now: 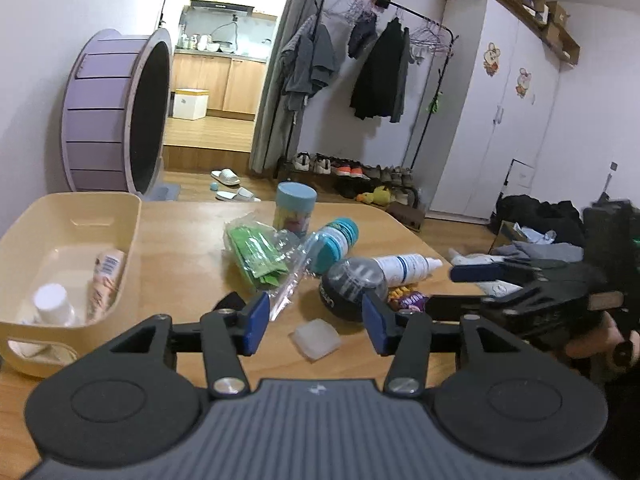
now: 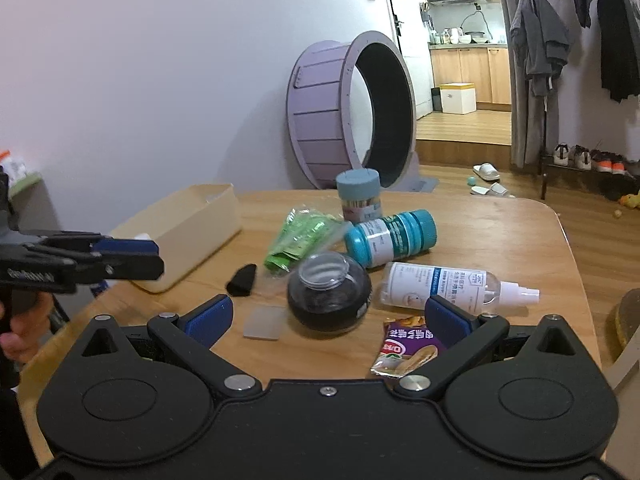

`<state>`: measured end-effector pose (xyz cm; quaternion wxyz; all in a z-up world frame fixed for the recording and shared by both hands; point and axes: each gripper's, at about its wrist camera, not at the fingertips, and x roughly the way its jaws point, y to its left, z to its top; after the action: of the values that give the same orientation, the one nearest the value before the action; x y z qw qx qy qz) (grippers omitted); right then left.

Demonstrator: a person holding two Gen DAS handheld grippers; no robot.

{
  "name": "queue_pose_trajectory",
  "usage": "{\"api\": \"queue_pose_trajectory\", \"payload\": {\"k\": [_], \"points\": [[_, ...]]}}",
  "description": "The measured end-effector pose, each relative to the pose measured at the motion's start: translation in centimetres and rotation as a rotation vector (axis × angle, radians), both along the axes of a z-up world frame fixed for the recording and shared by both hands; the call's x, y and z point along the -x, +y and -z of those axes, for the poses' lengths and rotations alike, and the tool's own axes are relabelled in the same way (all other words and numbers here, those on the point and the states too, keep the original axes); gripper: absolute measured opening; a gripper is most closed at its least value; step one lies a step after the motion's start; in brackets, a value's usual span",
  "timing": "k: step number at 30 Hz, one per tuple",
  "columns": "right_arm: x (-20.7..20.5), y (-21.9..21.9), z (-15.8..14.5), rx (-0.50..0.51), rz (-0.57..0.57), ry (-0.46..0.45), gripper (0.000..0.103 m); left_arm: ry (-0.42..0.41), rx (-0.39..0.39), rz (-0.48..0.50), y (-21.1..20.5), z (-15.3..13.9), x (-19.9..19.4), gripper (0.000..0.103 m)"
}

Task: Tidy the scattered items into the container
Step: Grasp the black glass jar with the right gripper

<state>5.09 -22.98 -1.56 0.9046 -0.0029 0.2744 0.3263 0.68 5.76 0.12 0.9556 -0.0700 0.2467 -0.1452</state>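
Note:
The beige container [image 1: 134,236] stands at the table's left and holds a white-capped bottle [image 1: 52,304] and a pink tube [image 1: 106,280]. My left gripper [image 1: 316,326] is open just right of it, above a translucent square pad [image 1: 316,338], gripping nothing. My right gripper [image 2: 328,320] is open wide, its fingers either side of a dark round jar [image 2: 328,292] without touching it. Around the jar lie a purple snack packet [image 2: 404,344], a white spray bottle [image 2: 440,284], a teal bottle [image 2: 390,236] and a green packet [image 2: 296,240].
A teal-lidded canister [image 2: 358,196] stands upright at the back of the wooden table [image 2: 500,240]. A small black piece [image 2: 242,280] lies near the container. Beyond the table are a purple wheel [image 2: 320,112], a clothes rack [image 1: 384,60] and shoes on the floor.

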Motion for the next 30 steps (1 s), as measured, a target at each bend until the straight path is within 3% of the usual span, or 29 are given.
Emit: {"api": "queue_pose_trajectory", "payload": {"k": [8, 25, 28, 30], "points": [[-1.7, 2.6, 1.1, 0.032, -0.006, 0.003, 0.103, 0.005, 0.025, -0.013, 0.5, 1.2, 1.1, 0.051], [-3.2, 5.3, 3.8, 0.082, 0.026, 0.021, 0.099, -0.037, 0.047, -0.075, 1.8, 0.7, 2.6, 0.051], [-3.1, 5.9, 4.1, 0.09, 0.002, 0.026, 0.091, -0.041, 0.047, -0.083, 1.9, 0.6, 2.7, 0.051], [-3.4, 6.1, 4.1, 0.104, 0.003, 0.027, 0.08, -0.04, 0.048, -0.088, 2.1, 0.5, 2.6, 0.051]]}}
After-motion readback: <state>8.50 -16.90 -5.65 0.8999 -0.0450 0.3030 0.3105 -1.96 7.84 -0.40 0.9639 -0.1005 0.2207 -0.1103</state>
